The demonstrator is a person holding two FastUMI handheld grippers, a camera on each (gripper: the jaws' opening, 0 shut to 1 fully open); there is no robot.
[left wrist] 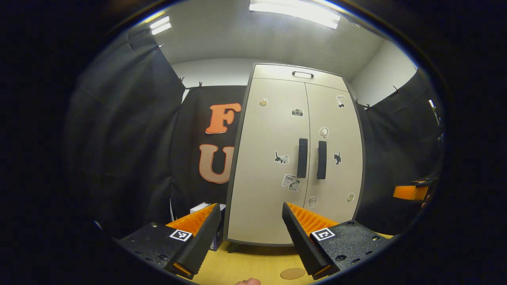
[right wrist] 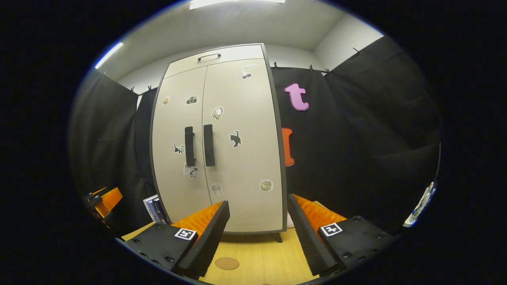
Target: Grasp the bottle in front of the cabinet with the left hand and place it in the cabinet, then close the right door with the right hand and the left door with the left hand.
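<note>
Straight ahead in the left gripper view stands one pale cabinet with two doors, both closed, and two dark vertical handles side by side at its middle: the left door handle and the right door handle. One small top handle sits on the panel above them. About ten stickers dot the doors. The left gripper has its two fingers spread apart with nothing between them. At 9 o'clock of the cabinet's foot a white and blue box stands on the wooden table, which carries one round brown disc at 6 o'clock. At 3 o'clock part of the other gripper shows near the edge. Black cloth hangs around the booth; two ceiling lights glow on a white ceiling.

Ahead in the right gripper view, the same cabinet stands with both doors closed and two handles together. The right gripper is spread wide, holding nothing. One brown disc lies on the table at 6 o'clock. At 8 o'clock are the box and the other gripper. I cannot tell where the bottle is.
</note>
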